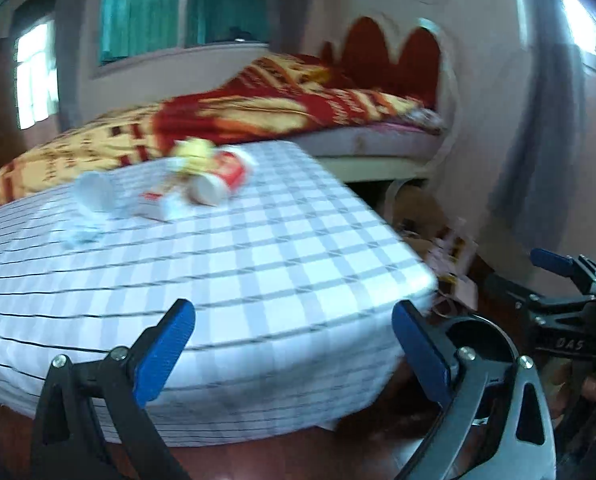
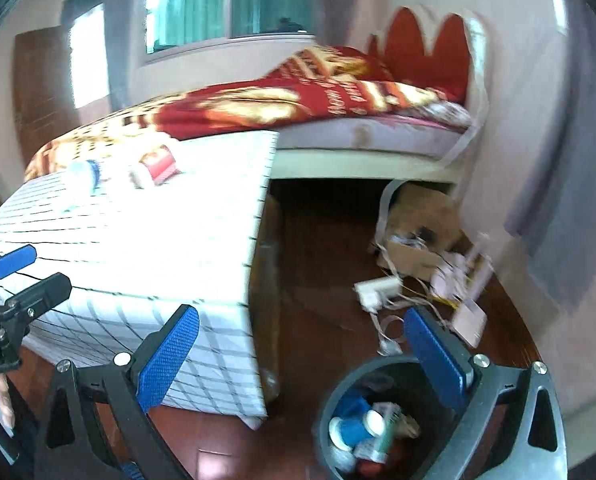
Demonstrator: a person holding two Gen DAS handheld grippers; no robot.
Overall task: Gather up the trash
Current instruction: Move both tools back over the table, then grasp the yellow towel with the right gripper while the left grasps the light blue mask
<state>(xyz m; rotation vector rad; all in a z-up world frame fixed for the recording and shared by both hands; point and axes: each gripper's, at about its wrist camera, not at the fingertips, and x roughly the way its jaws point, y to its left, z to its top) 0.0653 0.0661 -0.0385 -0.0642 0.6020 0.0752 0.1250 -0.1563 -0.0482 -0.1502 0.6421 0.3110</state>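
Start on the left: your left gripper (image 1: 294, 344) has its two blue fingers wide apart and holds nothing, and it hangs over the near edge of the checked tablecloth (image 1: 258, 264). The trash sits far back on the table, well away from your fingers. Furthest left is a white cup (image 1: 94, 196) lying on its side, with a crumpled clear wrapper (image 1: 80, 236) just in front of it. Next comes a small red and white carton (image 1: 154, 206), then a big red and white paper cup (image 1: 220, 184) on its side, with a yellow crumpled thing (image 1: 192, 154) touching its back. These all look light and thin, so they will squash if you squeeze hard, and the round cups may roll. I think the rim of a cup is the best place to pinch. The middle of the table is bare, so you have room to reach in. Watch the table's right corner, where the cloth drops off. Your right gripper (image 2: 298, 354) is also spread apart and empty. The black trash bin (image 2: 338, 392) stands on the floor under it, beside the table, with some trash inside. Loose papers and cords (image 2: 418, 280) lie on the floor behind it.
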